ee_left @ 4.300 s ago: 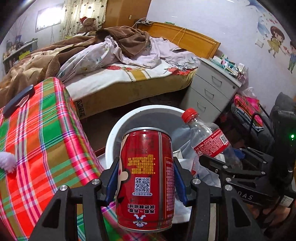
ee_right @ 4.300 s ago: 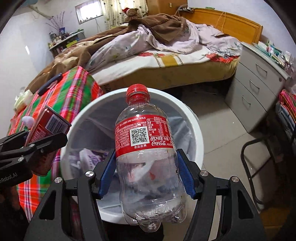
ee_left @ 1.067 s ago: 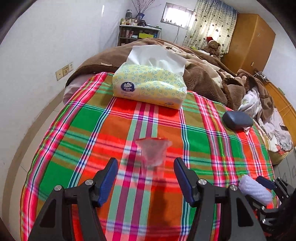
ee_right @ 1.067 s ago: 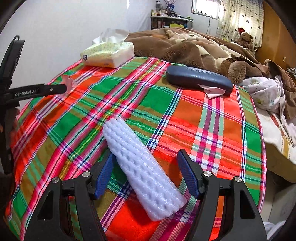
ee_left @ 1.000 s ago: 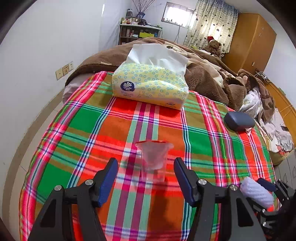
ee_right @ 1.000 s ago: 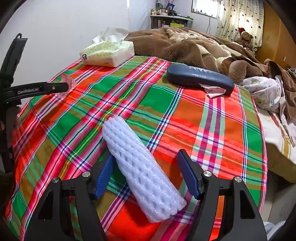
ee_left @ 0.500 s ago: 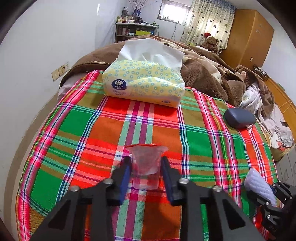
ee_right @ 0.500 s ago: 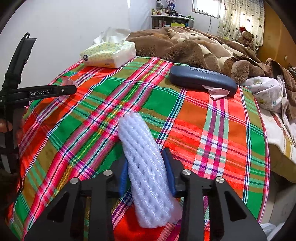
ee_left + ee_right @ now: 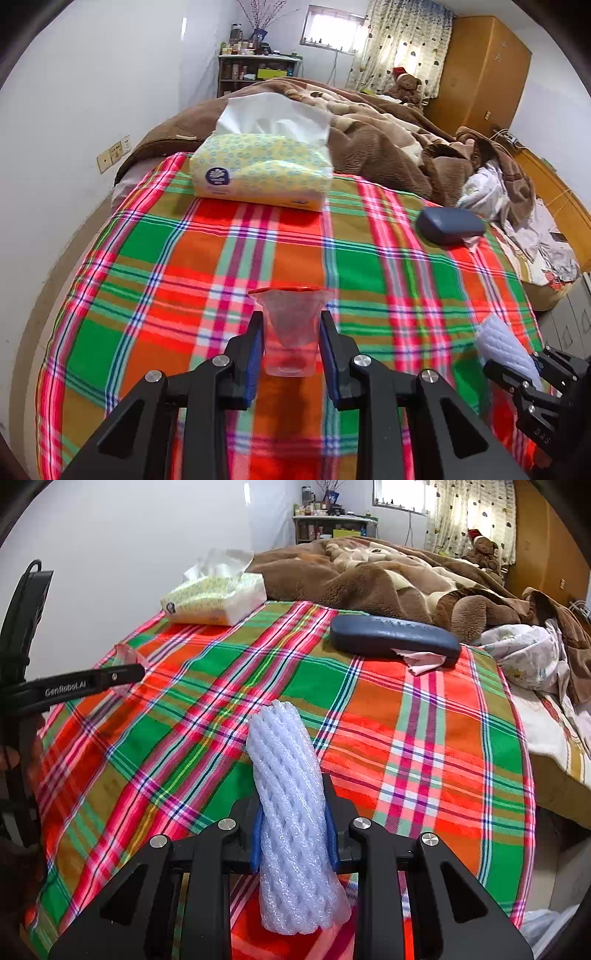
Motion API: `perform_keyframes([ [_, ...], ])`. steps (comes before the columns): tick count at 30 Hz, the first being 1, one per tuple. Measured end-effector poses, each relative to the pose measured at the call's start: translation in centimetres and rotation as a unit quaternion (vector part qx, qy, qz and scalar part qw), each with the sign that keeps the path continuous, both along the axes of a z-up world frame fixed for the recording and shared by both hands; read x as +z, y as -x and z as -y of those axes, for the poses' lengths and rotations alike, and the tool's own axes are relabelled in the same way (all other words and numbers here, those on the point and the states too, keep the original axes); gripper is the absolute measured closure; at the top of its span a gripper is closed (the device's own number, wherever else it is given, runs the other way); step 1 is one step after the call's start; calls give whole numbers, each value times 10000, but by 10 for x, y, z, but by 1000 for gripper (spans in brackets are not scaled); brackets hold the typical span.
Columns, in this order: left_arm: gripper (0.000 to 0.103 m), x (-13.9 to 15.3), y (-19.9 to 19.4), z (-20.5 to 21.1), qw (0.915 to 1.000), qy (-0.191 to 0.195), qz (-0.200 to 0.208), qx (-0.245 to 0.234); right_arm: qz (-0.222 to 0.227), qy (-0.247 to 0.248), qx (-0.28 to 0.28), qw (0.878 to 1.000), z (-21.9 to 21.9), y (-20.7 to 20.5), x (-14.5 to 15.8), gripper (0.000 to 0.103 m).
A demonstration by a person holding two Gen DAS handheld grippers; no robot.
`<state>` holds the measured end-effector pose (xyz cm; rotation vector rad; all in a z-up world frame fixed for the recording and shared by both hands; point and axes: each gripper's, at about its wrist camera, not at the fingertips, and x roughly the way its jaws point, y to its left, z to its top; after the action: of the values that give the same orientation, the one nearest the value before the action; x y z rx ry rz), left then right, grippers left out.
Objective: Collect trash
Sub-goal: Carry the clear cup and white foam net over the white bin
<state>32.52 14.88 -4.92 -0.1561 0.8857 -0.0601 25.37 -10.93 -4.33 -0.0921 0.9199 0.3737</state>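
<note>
Clear: 1 plastic cup [image 9: 290, 330] pinched in left tool [image 9: 290, 349]; right tool [image 9: 293, 834] closing on 1 foam sleeve [image 9: 291, 812].

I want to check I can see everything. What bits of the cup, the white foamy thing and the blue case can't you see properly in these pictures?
- Clear plastic cup: right wrist view, mostly hidden behind the left gripper.
- White foam net: left wrist view, lower end hidden in the right gripper, whose jaws are closing on it.
- Dark blue case: lettering too small to read, both views.
- Pink scrap: partly tucked under the case.
</note>
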Motion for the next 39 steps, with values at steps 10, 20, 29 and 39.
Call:
perform_keyframes([
  [10,74,20,39,35,9994,-13,195,-275,189,-252,-235,9992,20,26,19,76],
  [20,74,51,89,76,9967,23,491,-642,424,-463,-529,9966,53,63,40,76],
  [29,74,71,133,131,9908,-42,709,-1154,637,-639,-883,9920,93,102,54,76],
  [39,74,87,174,202,9805,-105,935,-1725,847,-702,-1464,9831,145,138,61,76],
])
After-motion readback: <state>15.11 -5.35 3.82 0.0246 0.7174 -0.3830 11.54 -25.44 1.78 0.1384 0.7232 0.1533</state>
